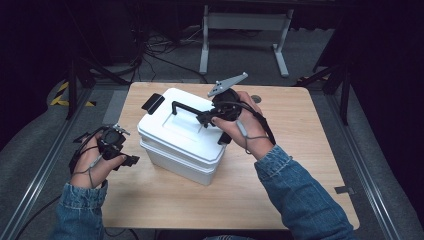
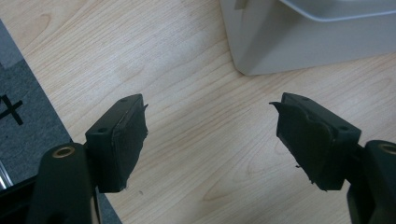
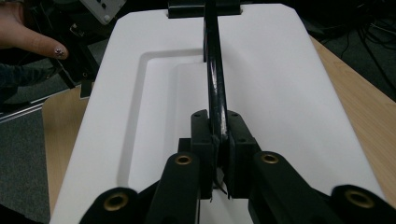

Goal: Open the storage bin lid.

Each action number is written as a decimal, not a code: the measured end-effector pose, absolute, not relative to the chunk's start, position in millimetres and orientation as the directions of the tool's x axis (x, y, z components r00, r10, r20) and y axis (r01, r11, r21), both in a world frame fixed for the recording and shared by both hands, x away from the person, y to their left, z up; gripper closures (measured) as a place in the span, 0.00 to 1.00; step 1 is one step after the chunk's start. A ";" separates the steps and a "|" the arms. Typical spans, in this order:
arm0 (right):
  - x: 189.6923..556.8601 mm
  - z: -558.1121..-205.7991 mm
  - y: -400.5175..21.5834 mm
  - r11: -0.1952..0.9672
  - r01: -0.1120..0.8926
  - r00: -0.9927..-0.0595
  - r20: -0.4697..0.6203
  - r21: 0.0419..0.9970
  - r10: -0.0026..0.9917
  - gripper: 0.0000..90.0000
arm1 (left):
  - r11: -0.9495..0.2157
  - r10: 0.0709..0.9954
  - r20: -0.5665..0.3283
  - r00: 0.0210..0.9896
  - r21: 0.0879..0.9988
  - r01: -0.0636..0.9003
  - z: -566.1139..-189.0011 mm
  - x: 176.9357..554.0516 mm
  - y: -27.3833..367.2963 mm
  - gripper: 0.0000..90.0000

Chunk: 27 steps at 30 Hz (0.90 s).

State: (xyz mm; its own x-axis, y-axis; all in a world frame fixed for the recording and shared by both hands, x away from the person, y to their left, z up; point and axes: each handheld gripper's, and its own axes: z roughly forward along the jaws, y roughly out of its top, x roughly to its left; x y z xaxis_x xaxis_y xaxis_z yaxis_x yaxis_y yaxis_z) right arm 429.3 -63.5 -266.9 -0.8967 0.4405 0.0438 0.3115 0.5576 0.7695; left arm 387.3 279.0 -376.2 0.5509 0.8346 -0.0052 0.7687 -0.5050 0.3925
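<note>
A white lidded box [image 1: 177, 140] stands in the middle of the wooden table [image 1: 300, 165], with a black latch [image 1: 152, 103] at its far-left end. Its black carrying handle [image 1: 186, 108] is raised above the lid. My right gripper [image 1: 205, 120] is shut on that handle; in the right gripper view the handle bar [image 3: 214, 70] runs upright between the two pads [image 3: 201, 140] over the white lid [image 3: 280, 93]. My left gripper [image 1: 131, 160] rests low at the table's left edge, open and empty, with bare wood between its jaws [image 2: 210, 140] and the box corner [image 2: 261, 46] beyond.
The table's left edge drops to grey floor [image 2: 28, 93]. A metal rail [image 1: 40, 170] runs along the left. Cables and a white table frame [image 1: 240, 30] lie on the floor behind. Bare tabletop stretches to the right and in front of the box.
</note>
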 end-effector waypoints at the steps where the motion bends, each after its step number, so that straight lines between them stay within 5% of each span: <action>1: 429.1 -265.3 -66.1 0.554 0.311 -0.896 0.044 0.772 0.442 0.95 | -0.504 0.835 -0.007 0.551 0.392 0.769 -376.3 387.2 279.0 0.28; 27: 433.2 -250.8 -149.5 0.497 0.380 -0.820 0.036 0.780 0.571 0.95 | -0.507 0.832 -0.016 0.554 0.385 0.771 -377.1 387.2 280.0 0.26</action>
